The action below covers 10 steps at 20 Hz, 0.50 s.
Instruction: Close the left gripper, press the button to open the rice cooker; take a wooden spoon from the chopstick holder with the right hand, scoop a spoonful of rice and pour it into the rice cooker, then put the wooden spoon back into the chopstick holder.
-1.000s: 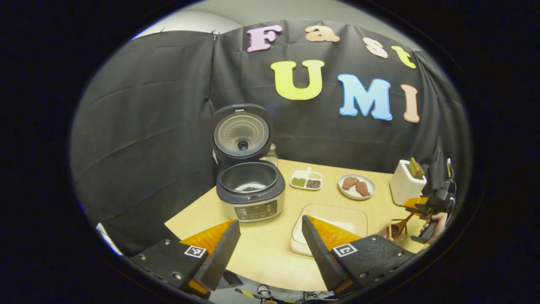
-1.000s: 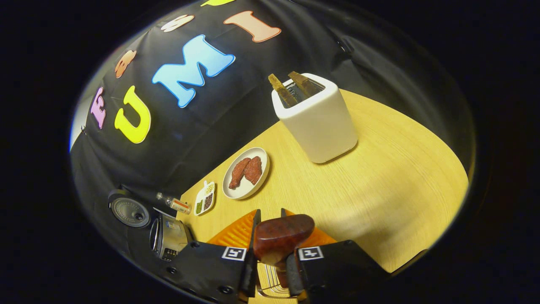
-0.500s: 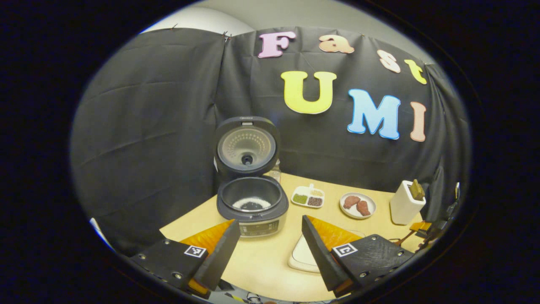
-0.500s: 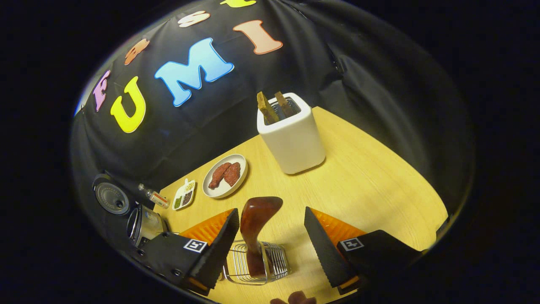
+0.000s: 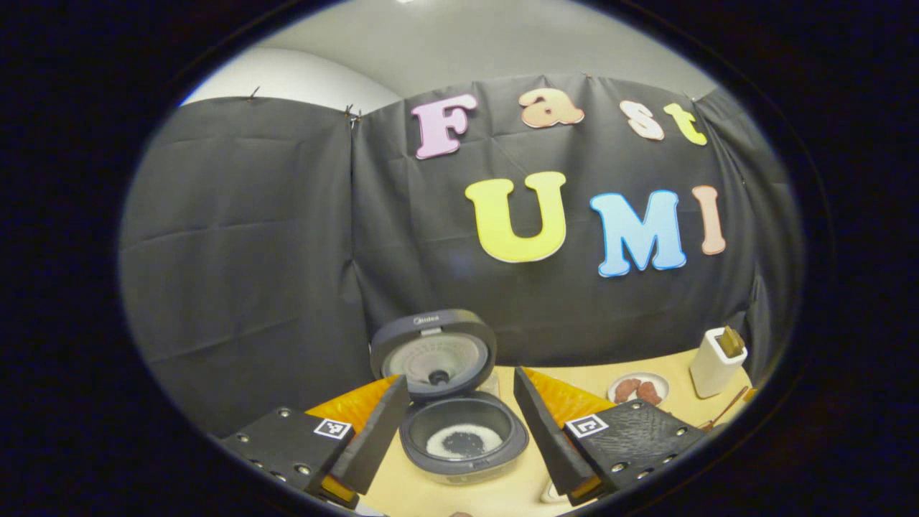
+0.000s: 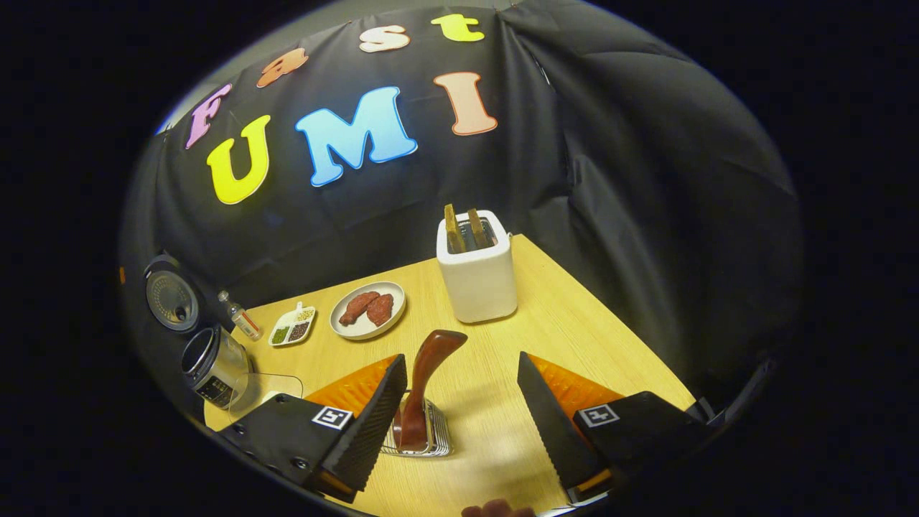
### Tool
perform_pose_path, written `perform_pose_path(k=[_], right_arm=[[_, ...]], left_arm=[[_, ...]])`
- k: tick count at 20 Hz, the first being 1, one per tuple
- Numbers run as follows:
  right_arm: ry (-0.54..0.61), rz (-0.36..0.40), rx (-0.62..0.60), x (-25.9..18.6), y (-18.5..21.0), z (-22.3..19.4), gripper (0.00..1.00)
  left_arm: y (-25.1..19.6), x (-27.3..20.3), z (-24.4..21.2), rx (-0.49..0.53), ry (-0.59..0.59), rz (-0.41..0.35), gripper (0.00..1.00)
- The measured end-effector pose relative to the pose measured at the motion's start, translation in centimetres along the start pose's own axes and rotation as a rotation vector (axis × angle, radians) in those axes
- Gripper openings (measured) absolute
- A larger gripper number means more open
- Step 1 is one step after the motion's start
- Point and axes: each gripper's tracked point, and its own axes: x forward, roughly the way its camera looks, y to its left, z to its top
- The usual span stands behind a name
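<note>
Wooden spoon (image 6: 423, 388) in holder (image 6: 420, 436) — tongs (image 6: 459, 409) apart

One rice cooker (image 6: 212, 366), one wooden spoon (image 6: 423, 384), two meat pieces (image 6: 367, 307), seemingly two toast slices (image 6: 463, 228).

The tabletop (image 6: 574, 323) is pale wood with fine lines in it and a soft shine, and the wall behind it is matt black cloth with folds. The wooden spoon (image 6: 423, 388) is dark, smooth and glossy, standing in a chopstick holder (image 6: 420, 434) of thin shiny metal wire. The rice cooker (image 5: 459, 431) has a smooth matt grey lid and rim, and its side (image 6: 215, 366) looks like shiny metal.
</note>
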Motion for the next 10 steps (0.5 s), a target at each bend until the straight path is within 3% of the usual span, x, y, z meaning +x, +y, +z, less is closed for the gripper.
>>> perform_pose_path(k=[5,10], right_arm=[[-0.105,-0.065,-0.043,-3.3,2.5,1.8,0.98],[-0.178,-0.118,-0.094,-6.6,5.7,3.5,0.98]], left_arm=[[2.7,6.7,5.0,-0.022,-0.066,-0.026,0.92],[5.1,14.8,4.7,-0.068,-0.041,-0.078,0.92]])
